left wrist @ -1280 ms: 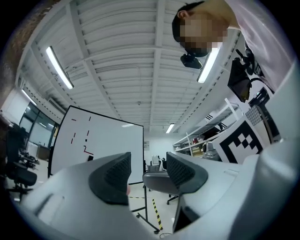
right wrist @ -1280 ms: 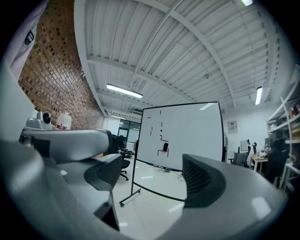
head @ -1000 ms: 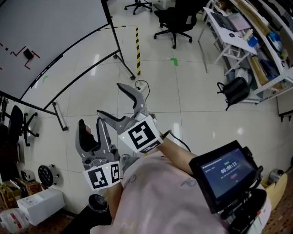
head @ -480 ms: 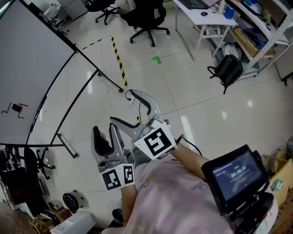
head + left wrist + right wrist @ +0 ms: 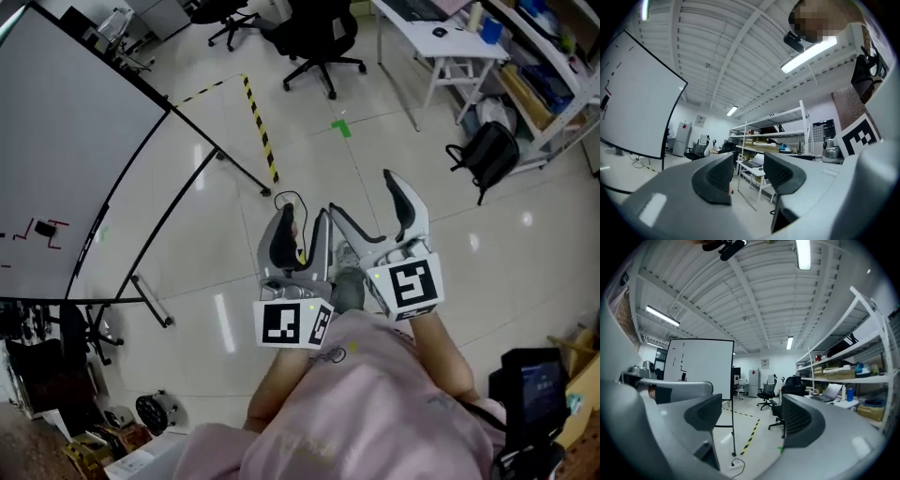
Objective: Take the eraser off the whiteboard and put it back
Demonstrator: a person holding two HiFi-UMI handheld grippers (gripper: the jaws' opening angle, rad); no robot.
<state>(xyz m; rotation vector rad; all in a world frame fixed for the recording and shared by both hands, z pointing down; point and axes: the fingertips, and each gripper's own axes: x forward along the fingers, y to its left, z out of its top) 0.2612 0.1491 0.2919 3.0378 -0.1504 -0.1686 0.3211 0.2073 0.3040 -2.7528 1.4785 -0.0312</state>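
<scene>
While held over the glossy pale tiled floor (image 5: 441, 272), left tongs (image 5: 300, 234) had just been closing, narrow gap, empty; right tongs (image 5: 366, 197) wide apart, empty; large white whiteboard (image 5: 66, 141) stood alongside.

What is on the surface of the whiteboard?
A small dark eraser sits on the whiteboard, with short red marker lines beside it. The rest of the visible surface is blank. The board's left part runs out of the head view, so it cannot be checked.
</scene>
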